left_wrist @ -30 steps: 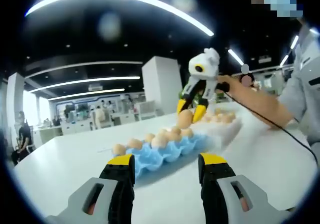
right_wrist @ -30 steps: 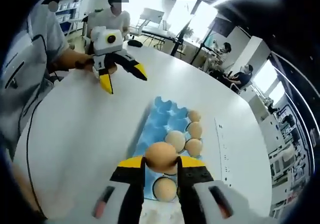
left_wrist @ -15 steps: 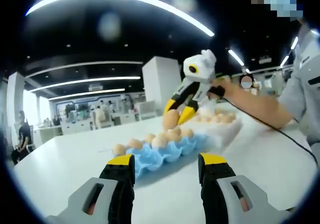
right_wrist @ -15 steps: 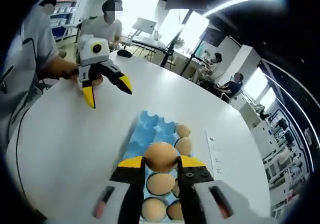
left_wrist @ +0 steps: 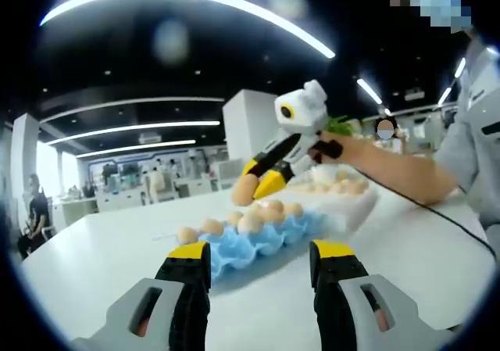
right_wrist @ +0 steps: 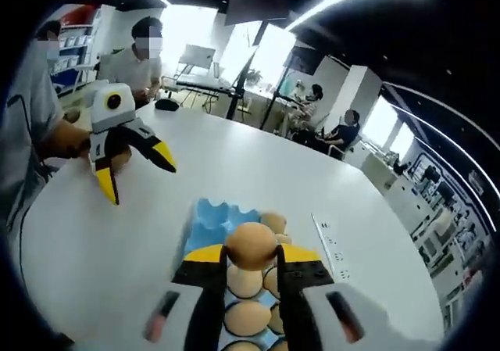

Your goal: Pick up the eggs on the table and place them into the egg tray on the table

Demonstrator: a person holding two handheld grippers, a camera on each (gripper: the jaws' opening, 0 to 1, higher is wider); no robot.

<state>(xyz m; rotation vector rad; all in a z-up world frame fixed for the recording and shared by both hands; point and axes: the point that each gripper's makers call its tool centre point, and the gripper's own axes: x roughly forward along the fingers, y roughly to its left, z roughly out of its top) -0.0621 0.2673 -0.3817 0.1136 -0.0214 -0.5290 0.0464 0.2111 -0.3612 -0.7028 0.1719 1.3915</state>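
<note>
A blue egg tray (left_wrist: 269, 240) lies on the white table (left_wrist: 101, 257) with several brown eggs (left_wrist: 209, 226) in its cups. My left gripper (left_wrist: 260, 251) hovers low in front of the tray, open, with nothing between its jaws. Above the tray's far side my right gripper (left_wrist: 255, 180) is shut on a brown egg (left_wrist: 243, 191). In the right gripper view that egg (right_wrist: 251, 245) sits between the yellow jaw tips of my right gripper (right_wrist: 251, 257), over the blue tray (right_wrist: 205, 216) and its eggs (right_wrist: 245, 282). The left gripper (right_wrist: 134, 173) stands open at the left.
A white tray (left_wrist: 353, 204) with more eggs sits behind the blue one, at the right. A person's arm (left_wrist: 394, 166) and a black cable (left_wrist: 461, 220) cross the table's right side. A white power strip (right_wrist: 330, 241) lies beside the tray. People sit at far desks.
My right gripper has carried the egg leftward along the blue tray, further over it. The left gripper has stayed where it was, open.
</note>
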